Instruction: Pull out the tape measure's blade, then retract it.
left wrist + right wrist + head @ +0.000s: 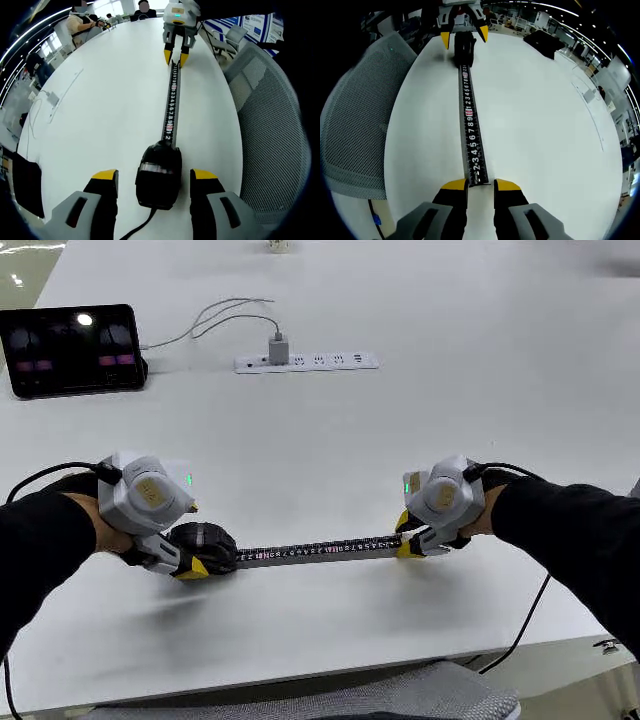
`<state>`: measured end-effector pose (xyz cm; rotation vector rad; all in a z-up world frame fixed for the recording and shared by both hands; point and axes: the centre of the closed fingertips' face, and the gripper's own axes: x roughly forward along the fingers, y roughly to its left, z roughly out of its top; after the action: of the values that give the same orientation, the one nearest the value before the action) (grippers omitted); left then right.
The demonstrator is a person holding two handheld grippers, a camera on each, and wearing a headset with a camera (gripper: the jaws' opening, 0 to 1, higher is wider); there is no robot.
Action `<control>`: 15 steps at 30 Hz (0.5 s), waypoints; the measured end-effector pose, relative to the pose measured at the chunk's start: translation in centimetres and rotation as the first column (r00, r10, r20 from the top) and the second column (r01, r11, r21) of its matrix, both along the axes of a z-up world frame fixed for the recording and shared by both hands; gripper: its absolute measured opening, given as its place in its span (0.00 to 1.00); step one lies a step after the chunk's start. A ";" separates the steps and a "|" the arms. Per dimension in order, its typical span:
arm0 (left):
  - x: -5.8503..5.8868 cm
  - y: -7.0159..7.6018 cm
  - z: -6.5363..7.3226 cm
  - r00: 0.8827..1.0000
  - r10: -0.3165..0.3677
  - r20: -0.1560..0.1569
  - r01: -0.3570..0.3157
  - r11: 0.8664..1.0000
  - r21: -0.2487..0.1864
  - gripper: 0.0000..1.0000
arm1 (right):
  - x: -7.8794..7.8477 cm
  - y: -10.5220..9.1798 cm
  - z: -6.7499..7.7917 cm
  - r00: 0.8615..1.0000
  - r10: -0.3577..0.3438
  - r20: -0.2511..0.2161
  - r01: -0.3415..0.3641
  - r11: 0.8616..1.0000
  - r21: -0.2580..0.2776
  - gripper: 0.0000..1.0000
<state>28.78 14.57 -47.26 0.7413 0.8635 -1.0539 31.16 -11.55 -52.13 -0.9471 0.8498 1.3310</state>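
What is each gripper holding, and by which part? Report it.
The right gripper pinches the blade by its free end. The left gripper straddles the tape measure case, but gaps show beside both jaws, so no hold there.

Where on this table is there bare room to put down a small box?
Free: the wide stretch between the power strip and the blade, and right of the strip. Crowded: the near edge around the tape measure case, and the tablet corner.

Black sleeves (40, 540), black cables (57, 467), pale grey left gripper (155, 176) and right gripper (481, 185), yellow-tipped fingers (106, 176).
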 end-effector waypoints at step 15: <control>-0.3 -0.7 0.9 0.992 0.121 -0.048 -0.126 0.981 -0.145 0.69 | 0.3 0.0 1.3 0.988 -0.154 0.007 0.153 0.984 0.088 0.22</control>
<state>28.44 13.90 -46.33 0.5373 0.8435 -1.0121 31.45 -11.53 -50.82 -0.8052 0.8307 1.2173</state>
